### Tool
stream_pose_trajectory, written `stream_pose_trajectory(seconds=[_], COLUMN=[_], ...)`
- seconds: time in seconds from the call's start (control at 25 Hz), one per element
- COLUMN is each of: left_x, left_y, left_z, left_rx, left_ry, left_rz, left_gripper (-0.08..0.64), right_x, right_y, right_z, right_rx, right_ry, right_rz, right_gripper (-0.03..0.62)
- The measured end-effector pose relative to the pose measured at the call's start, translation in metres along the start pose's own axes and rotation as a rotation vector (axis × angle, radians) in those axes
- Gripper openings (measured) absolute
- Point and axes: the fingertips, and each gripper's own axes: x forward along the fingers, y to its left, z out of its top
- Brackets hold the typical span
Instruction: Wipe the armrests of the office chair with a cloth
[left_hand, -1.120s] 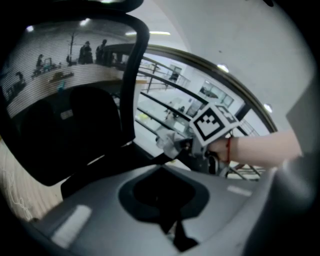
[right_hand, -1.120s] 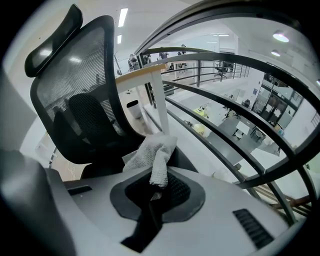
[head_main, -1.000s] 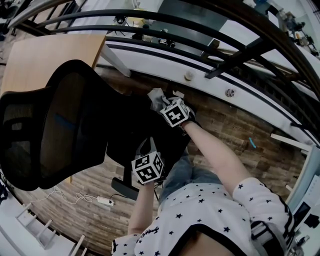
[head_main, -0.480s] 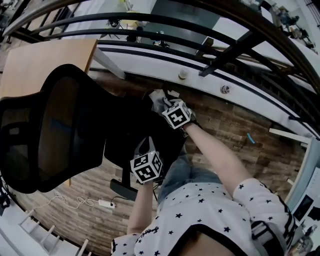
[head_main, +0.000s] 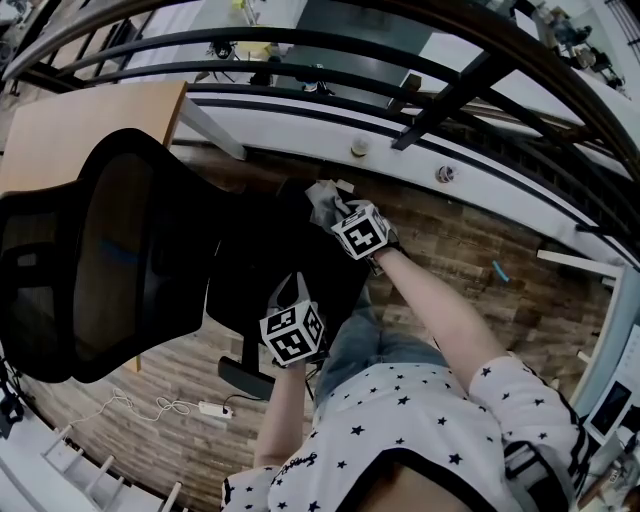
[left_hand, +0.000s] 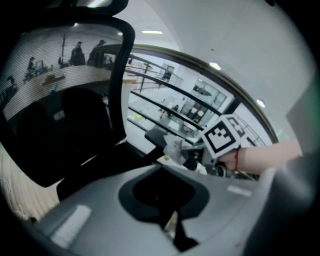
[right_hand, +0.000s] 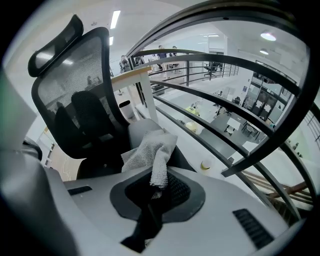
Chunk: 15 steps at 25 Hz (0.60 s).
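Looking down in the head view, the black office chair (head_main: 120, 250) has its mesh back at the left and its seat toward the middle, on a wood-plank floor (head_main: 450, 250). The right gripper (head_main: 342, 216) reaches to the far edge of the seat, close under a white beam (head_main: 420, 150). The pale cloth (head_main: 323, 198) is bunched at the gripper's front end. The left gripper (head_main: 288, 300) hangs over the near edge of the seat, close to the person's star-print shirt (head_main: 400, 420) and apart from the cloth. A power strip (head_main: 210, 407) lies on the floor below.

In the left gripper view, its 2 jaws (left_hand: 171, 224) sit together with nothing between them. Ahead, the cloth (left_hand: 174, 147) rests on the end of a dark armrest (left_hand: 156, 136), with the right gripper's marker cube (left_hand: 224, 138) just behind it. The chair back (left_hand: 60, 115) fills the left side.

In the right gripper view, the 2 jaws (right_hand: 155, 195) are clamped on a lower fold of the cloth (right_hand: 151, 152). The rest of the cloth spreads forward onto the grey armrest pad (right_hand: 141, 131). The mesh back (right_hand: 75, 95) and the headrest (right_hand: 55, 45) rise behind at the left. Dark railing bars (right_hand: 225, 95) curve across the right.
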Motion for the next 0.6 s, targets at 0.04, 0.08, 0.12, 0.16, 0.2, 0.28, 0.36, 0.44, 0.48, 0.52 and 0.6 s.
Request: stream_pose_trajectory(seconds=[0.04,0.08,0.12,0.16,0.2,0.28,0.36,0.44,0.48,0.52,0.6], left_x=[-0.001,-0.001,-0.001,-0.001,-0.001,-0.001,-0.002,-0.003,-0.003,-0.003,-0.004], left_y=[-0.001,-0.001,-0.001,-0.001,-0.001,-0.004,-0.007,-0.011,-0.013,-0.014,-0.015], left_z=[0.000,-0.001,-0.001,-0.001,-0.001,-0.003,-0.005,-0.008,-0.009,-0.009,-0.010], left_rx=[0.001,0.002,0.003,0.005,0.006,0.010,0.018,0.025,0.028,0.030,0.034], left_ry=[0.000,-0.001,0.000,0.000,0.002,0.004,0.007,0.009,0.010,0.009,0.007], left_rz=[0.000,-0.001,-0.002,-0.002,-0.003,-0.007,-0.012,-0.015,-0.017,-0.018,-0.020], left_gripper=[0.002,0.002,0.002,0.002,0.002,0.002,0.002,0.002,0.002,0.002,0.002], right_x=[-0.002,-0.003,-0.004,-0.005,-0.006,-0.007,-0.011,-0.015,-0.017,-0.018,-0.020], right_y=[-0.002,-0.003,-0.005,-0.007,-0.008,-0.011,-0.014,-0.016,-0.018,-0.019,-0.021], right_z=[-0.003,-0.006,-0.008,-0.009,-0.011,-0.015,-0.019,-0.025,-0.027,-0.028,-0.031], right_rx=[0.002,0.005,0.008,0.011,0.017,0.033,0.039,0.039,0.040,0.042,0.046], right_ry=[0.001,0.001,-0.001,-0.003,-0.005,-0.010,-0.008,0.000,0.000,-0.002,-0.005], right_rz=[-0.002,-0.005,-0.009,-0.012,-0.015,-0.020,-0.025,-0.028,-0.030,-0.034,-0.038], right_gripper=[0.032,0.032,0.032,0.032,0.032,0.032,0.032,0.032,0.032,0.032,0.032])
